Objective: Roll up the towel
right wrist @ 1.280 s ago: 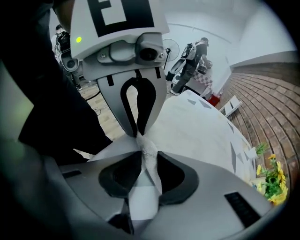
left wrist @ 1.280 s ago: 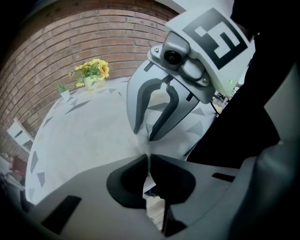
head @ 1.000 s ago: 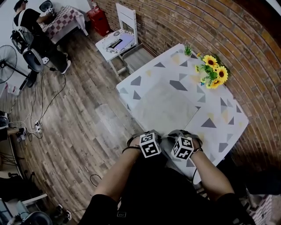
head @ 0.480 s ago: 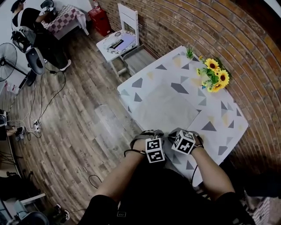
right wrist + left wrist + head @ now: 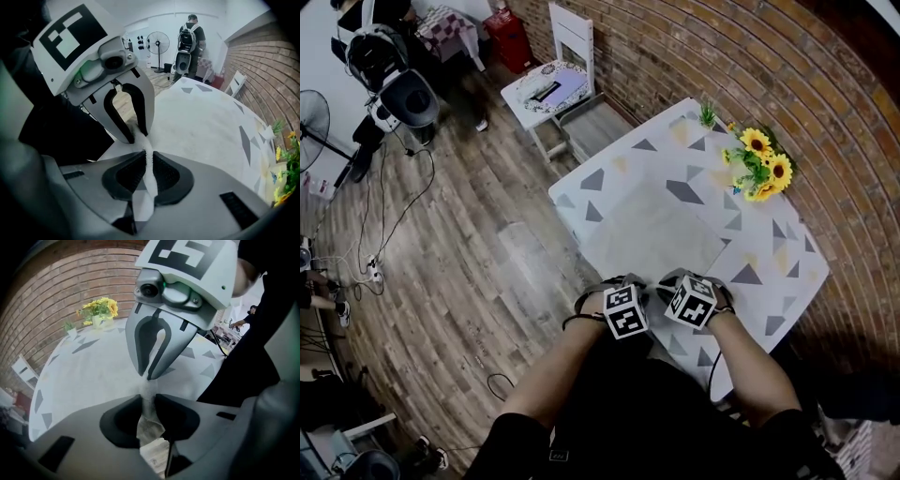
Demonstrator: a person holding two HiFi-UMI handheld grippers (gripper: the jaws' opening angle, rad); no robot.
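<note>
A pale grey towel (image 5: 654,230) lies flat on the patterned table (image 5: 769,272), and its near edge is gathered up. My left gripper (image 5: 619,289) and right gripper (image 5: 682,283) stand side by side over that edge, pointing steeply down. In the left gripper view a fold of towel (image 5: 149,416) runs between the left gripper's (image 5: 147,401) pads, which have just been closing onto it. The right gripper (image 5: 149,164) pinches a thin ridge of towel (image 5: 151,180); its jaws have just been opening slightly, and the cloth still sits between the pads. Each gripper's tips nearly touch the other's.
A vase of sunflowers (image 5: 759,169) stands at the table's far right edge, near the brick wall. A white chair (image 5: 558,84) sits beyond the table's far corner. A fan (image 5: 314,117), cables and a person with a backpack (image 5: 389,66) are on the wooden floor at far left.
Both grippers have shifted a little along the towel's near edge and the right cube has rolled slightly. The person in the background has moved across the far left corner.
</note>
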